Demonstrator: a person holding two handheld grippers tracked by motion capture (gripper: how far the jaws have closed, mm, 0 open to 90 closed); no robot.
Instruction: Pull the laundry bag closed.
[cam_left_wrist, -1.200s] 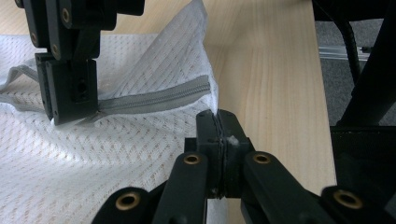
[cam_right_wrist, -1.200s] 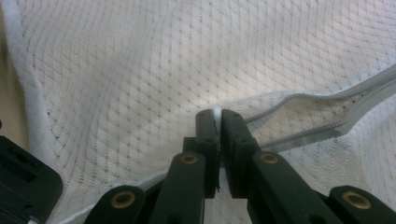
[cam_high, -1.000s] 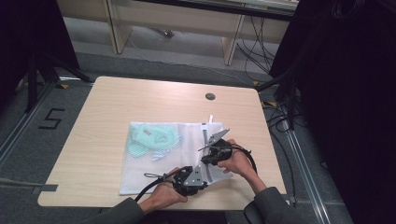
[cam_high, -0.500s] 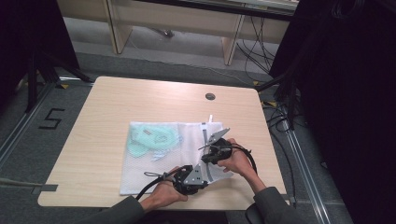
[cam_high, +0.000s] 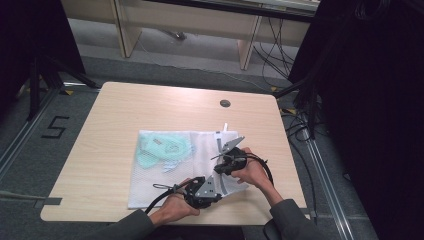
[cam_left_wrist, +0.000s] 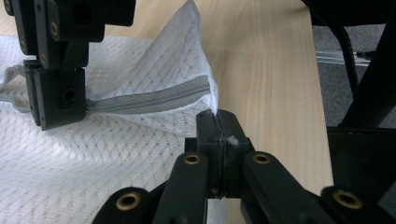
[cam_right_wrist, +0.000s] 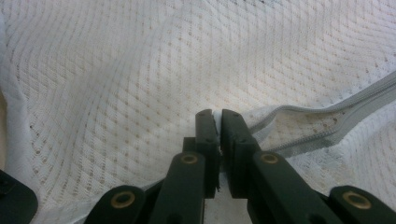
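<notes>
A white mesh laundry bag (cam_high: 150, 187) lies flat on the wooden table (cam_high: 150, 107), with a mint-green garment (cam_high: 162, 150) inside it at its far left. My left gripper (cam_high: 216, 186) is shut on the bag's near right corner (cam_left_wrist: 205, 100), where the grey zipper (cam_left_wrist: 149, 99) ends. My right gripper (cam_high: 220, 169) sits just beyond it, shut on a white bit of the bag's zipper edge (cam_right_wrist: 215, 116). In the left gripper view the right gripper (cam_left_wrist: 58, 109) hangs at the zipper's other end. The grey zipper (cam_right_wrist: 327, 119) runs off to the right in the right gripper view.
A round cable hole (cam_high: 225, 103) sits near the table's far edge. The table's right edge (cam_high: 290, 150) is close to both hands, with black cables (cam_high: 300, 125) on the floor beyond. A "5" (cam_high: 55, 127) is marked on the floor at left.
</notes>
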